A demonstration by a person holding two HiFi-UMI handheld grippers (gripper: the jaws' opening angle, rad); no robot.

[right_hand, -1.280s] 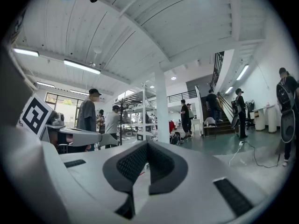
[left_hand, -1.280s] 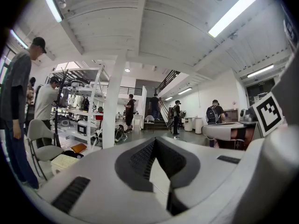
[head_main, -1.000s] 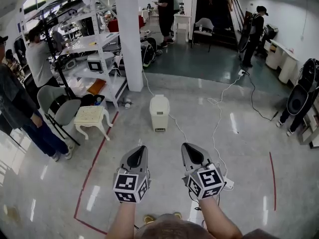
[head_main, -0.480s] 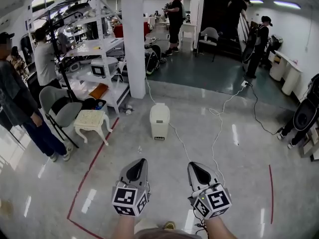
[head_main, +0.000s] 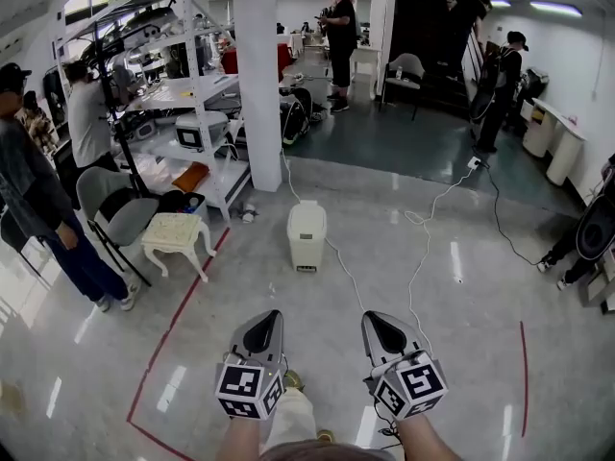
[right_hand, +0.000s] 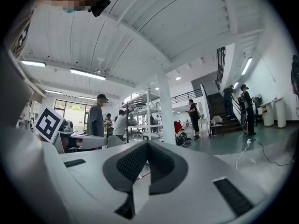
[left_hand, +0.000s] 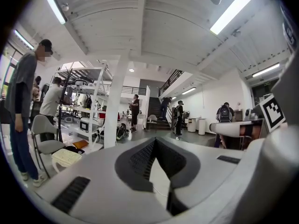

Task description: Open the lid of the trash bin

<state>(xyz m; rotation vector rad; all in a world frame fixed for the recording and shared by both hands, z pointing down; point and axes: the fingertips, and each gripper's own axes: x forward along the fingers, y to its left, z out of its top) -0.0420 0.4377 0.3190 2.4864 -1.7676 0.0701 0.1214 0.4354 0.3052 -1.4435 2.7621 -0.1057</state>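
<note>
Seen from the head view, a glossy grey floor (head_main: 461, 315) fills the scene. A white column (head_main: 258, 75) rises at upper centre, and a white shelving rack (head_main: 183, 94) loaded with equipment stands to its left. A person in a dark shirt (head_main: 34, 209) stands at the left edge, near a grey chair (head_main: 110, 209) and a low white stand (head_main: 176, 230). We find the trash bin (head_main: 307, 236), white and with its lid down, on the floor just in front of the column, well apart from both claws. A white cable (head_main: 341, 257) runs along the floor close past the bin's right side. A red tape line (head_main: 187, 301) crosses the floor to the bin's left. In the foreground we hold the left claw (head_main: 272, 313) and the right claw (head_main: 370, 317) side by side above the floor. They do not touch each other, and both point roughly toward the bin, each with its marker cube nearest the wearer. In the left gripper view, the left claw (left_hand: 154, 140) is clenched: its dark ribbed pads (left_hand: 140, 158) meet at the tips and only bare floor shows in the narrow wedge behind them. In the right gripper view, the right claw (right_hand: 146, 143) is likewise clenched on nothing, with its pads (right_hand: 132, 161) joined at the tips. Neither claw touches the bin.
</note>
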